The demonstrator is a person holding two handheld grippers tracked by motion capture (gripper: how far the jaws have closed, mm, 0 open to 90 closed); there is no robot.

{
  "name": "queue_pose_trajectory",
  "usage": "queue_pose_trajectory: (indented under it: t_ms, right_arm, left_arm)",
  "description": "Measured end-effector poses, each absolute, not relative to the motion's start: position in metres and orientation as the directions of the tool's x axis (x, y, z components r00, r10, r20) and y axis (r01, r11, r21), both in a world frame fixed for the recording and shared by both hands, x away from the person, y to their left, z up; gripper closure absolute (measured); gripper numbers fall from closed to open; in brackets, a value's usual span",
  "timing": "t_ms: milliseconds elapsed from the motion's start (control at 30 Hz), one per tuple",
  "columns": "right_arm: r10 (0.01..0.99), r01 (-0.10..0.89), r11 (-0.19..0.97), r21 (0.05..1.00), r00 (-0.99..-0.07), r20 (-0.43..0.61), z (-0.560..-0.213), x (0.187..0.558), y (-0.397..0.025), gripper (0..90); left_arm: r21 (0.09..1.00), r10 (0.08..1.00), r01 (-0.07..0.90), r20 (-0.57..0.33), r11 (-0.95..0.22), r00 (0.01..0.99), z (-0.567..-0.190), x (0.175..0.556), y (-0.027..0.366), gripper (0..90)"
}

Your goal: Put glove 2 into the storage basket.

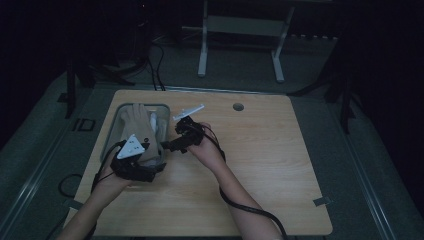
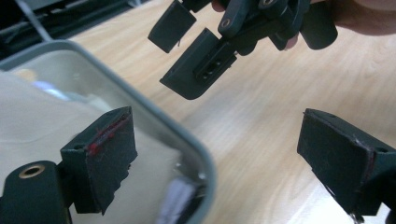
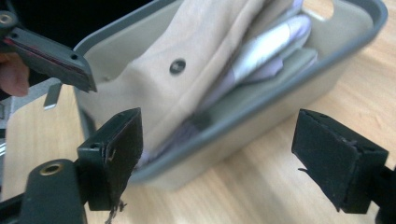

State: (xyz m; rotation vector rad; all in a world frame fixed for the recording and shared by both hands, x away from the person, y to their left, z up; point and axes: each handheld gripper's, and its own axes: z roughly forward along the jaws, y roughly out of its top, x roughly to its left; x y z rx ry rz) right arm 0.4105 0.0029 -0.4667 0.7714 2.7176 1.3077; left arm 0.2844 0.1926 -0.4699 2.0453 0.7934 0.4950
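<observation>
A grey plastic bin (image 1: 112, 131) stands on the left part of the wooden table (image 1: 260, 165). It holds a beige fabric pouch (image 1: 138, 125) with a dark snap button (image 3: 177, 66) and a white, pale-lilac packet (image 3: 268, 44) tucked beside it. My left gripper (image 1: 150, 162) is open over the bin's near right corner; one jaw is above the pouch (image 2: 32, 121), the other above bare wood. My right gripper (image 1: 172, 144) is open just right of the bin, its jaws facing the bin wall (image 3: 261, 112). In the left gripper view the right gripper (image 2: 210, 51) hangs close ahead, empty.
The table has a round cable hole (image 1: 238, 107) at the back. A white desk frame (image 1: 240, 30) stands on the grey floor beyond it. Black cables (image 1: 245, 207) trail from both grippers toward the near edge. The surroundings are dark.
</observation>
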Motion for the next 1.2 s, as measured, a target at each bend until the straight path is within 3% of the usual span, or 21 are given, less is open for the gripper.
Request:
queue_pose_trajectory:
  t_ms: [467,1200]
  right_arm:
    - [0.494,0.445,0.506,0.738,-0.852,0.175,-0.478,0.397,-0.059,15.9]
    - [0.479,0.406,0.56,0.722,-0.87,0.117,-0.517,0.376,-0.117,14.5]
  left_arm:
    - [0.826,0.595,0.299,0.054,-0.478,0.802,-0.475,0.28,0.139,11.9]
    - [0.792,0.517,0.307,0.012,-0.527,0.856,-0.523,0.28,0.103,11.8]
